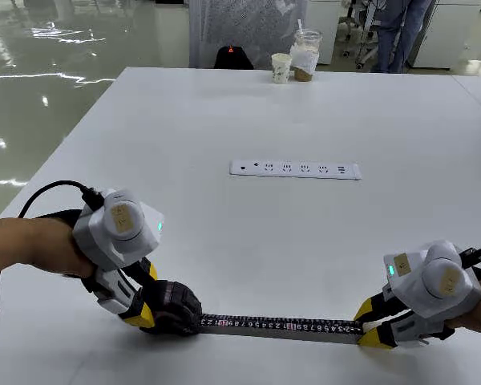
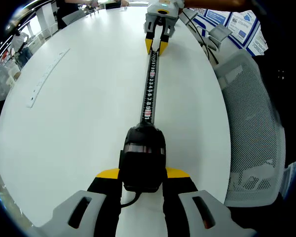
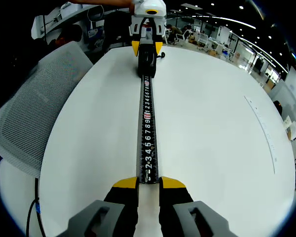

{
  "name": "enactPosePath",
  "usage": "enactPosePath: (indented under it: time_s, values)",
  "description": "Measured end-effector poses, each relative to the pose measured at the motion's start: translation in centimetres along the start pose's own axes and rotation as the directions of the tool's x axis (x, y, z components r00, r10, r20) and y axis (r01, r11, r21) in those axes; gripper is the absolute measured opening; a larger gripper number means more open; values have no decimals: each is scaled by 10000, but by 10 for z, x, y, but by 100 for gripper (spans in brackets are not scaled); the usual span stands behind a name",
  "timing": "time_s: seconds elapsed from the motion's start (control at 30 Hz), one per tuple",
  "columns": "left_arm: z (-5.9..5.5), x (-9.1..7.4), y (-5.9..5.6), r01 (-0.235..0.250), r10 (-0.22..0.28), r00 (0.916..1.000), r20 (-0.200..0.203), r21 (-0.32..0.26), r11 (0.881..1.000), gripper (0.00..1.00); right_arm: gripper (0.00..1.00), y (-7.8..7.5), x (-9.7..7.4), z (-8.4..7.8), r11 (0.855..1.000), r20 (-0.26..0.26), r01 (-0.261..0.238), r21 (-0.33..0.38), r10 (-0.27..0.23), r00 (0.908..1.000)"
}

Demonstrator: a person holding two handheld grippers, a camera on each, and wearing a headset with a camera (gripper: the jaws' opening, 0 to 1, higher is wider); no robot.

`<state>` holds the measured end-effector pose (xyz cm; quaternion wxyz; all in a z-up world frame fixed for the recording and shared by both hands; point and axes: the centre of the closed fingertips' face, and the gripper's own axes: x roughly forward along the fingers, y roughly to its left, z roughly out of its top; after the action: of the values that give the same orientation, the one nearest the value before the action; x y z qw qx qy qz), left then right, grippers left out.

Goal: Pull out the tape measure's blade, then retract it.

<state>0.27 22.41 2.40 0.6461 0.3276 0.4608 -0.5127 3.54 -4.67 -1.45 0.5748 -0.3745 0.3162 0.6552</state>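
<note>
White workbench tabletop [image 1: 305,112] underneath, glossy floor [image 1: 48,96] beyond. Near left: left gripper [image 1: 147,295], yellow-tipped jaws clamped on the black tape measure case [image 1: 175,309], which rests on the surface. Running rightward from the case, flat along the near edge: numbered dark blade [image 1: 280,325], pulled out. Near right: right gripper [image 1: 365,324], jaws pinched on the blade's free end. Farther back, mid-table: white power strip [image 1: 295,169]. At the far edge: small paper cup [image 1: 281,67] beside a taller clear plastic cup [image 1: 305,50] with a straw.
</note>
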Motion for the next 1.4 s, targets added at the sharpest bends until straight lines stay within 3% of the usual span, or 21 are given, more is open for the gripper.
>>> enactPosePath:
  time_s: [0.53, 0.77, 1.4]
  values:
    - [-8, -3, 1, -160, 157, 9997, -190, -115, 9998, 28, 16, -2, -2, -3, 9997, -78, 229, 62, -228, 9997]
    - [-14, -4, -5, -117, 108, 9998, -179, -541, 9985, 37, 21, 3, -7, -4, 9989, 39, 315, 360, -316, 9995]
    - [-16, -12, -19, -717, 834, 9943, 658, -1625, 9841, 58, 39, 14, -20, -3, 9847, 637, 944, 1468, -1047, 9925]
